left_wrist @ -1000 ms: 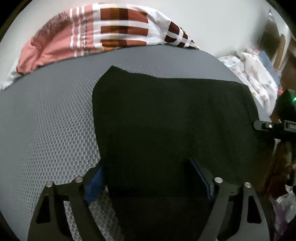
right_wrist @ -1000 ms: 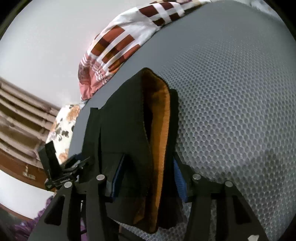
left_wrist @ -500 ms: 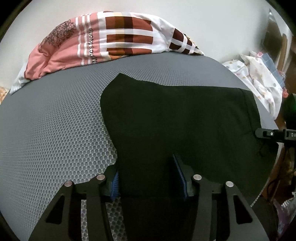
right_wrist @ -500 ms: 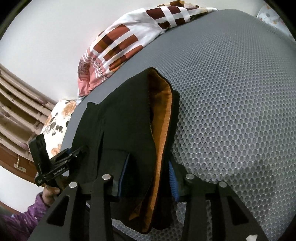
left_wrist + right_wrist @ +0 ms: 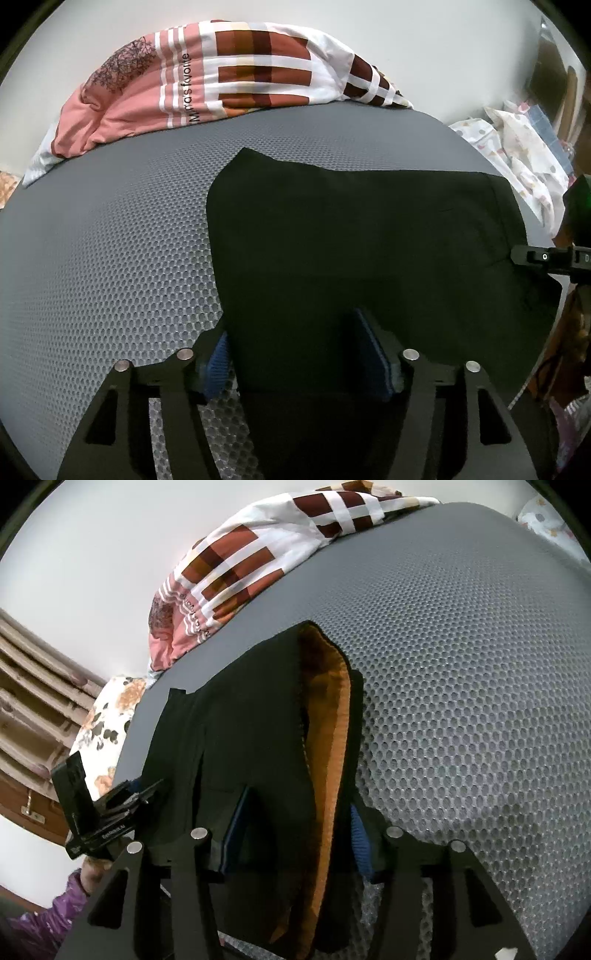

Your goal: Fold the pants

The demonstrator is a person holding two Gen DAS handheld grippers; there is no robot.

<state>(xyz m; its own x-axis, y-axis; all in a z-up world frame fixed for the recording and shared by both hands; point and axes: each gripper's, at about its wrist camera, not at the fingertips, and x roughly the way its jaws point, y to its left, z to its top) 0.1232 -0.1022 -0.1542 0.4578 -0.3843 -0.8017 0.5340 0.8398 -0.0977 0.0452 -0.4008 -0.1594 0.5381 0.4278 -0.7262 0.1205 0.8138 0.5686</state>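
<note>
Black pants (image 5: 351, 236) lie spread on the grey honeycomb mattress (image 5: 110, 236). My left gripper (image 5: 299, 354) is shut on the near edge of the pants, fabric between its blue pads. My right gripper (image 5: 295, 834) is shut on the waistband end, where the orange lining (image 5: 328, 738) shows. Each gripper shows in the other's view, the right one (image 5: 546, 256) at the pants' right edge and the left one (image 5: 107, 816) at their left edge.
A pink, white and brown patterned blanket (image 5: 221, 81) lies bunched along the far side by the white wall. Floral bedding (image 5: 517, 147) lies off the right end. A wooden cabinet (image 5: 29, 686) stands to the left in the right wrist view.
The left gripper's fingers have closed in onto the pants edge since one second ago. Both grippers have drawn back a little, and the pants lie flatter on the mattress.
</note>
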